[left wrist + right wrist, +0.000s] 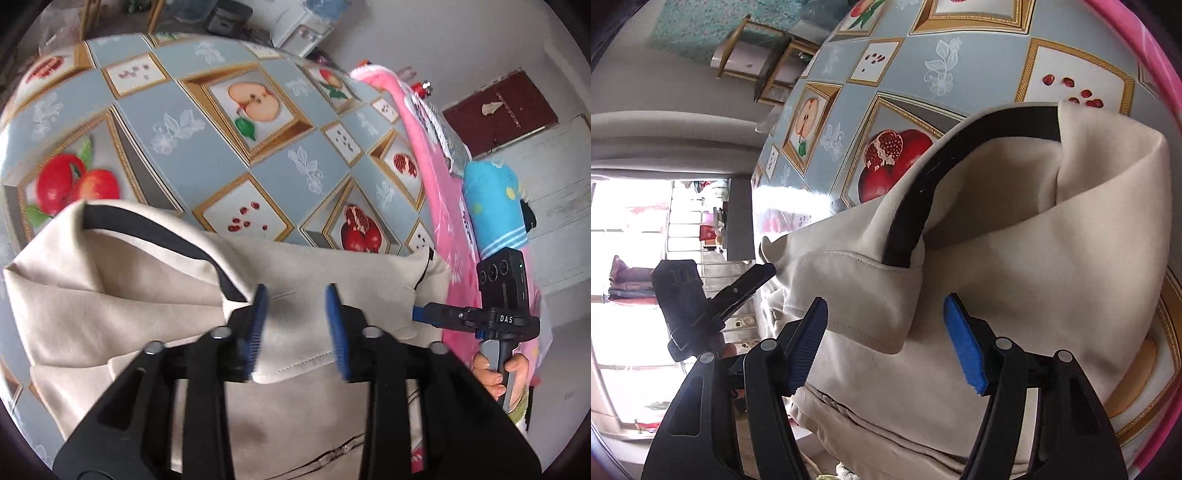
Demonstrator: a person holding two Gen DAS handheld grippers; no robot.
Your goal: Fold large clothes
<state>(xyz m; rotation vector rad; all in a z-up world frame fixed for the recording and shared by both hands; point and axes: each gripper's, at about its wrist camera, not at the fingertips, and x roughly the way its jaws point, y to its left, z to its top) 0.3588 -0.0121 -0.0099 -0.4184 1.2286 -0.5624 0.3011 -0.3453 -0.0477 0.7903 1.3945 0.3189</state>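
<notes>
The cream fabric garment with a black inner band (155,295) lies partly folded on the table covered by a grey-blue fruit-print oilcloth (207,155). All positions below are given relative to this garment.

Left gripper (295,325): its black arms and blue ribbed pads (258,325) stand over the garment's near stitched hem. The jaws are spread apart, one pad on each side of a strip of the hem. Whether the pads touch the cloth cannot be determined.

Right gripper (886,339): seen from its own wrist camera, the jaws are likewise spread wide, with the folded stitched corner of the garment (871,302) lying between the blue pads (964,347). No pad is pressed against the fabric. In the left wrist view this gripper (417,314) is at the garment's right edge, its blue tip at or touching the cloth, and the person's right hand (495,373) grips its handle.

The black band curves along the garment's upper fold, on the side away from both grippers. A zip line (834,406) runs across the garment's lower layer.

Beyond the garment's right edge, a pink patterned cloth (439,192) hangs along the table side, with a blue rolled fabric item with yellow dots (491,206) beside it.
</notes>
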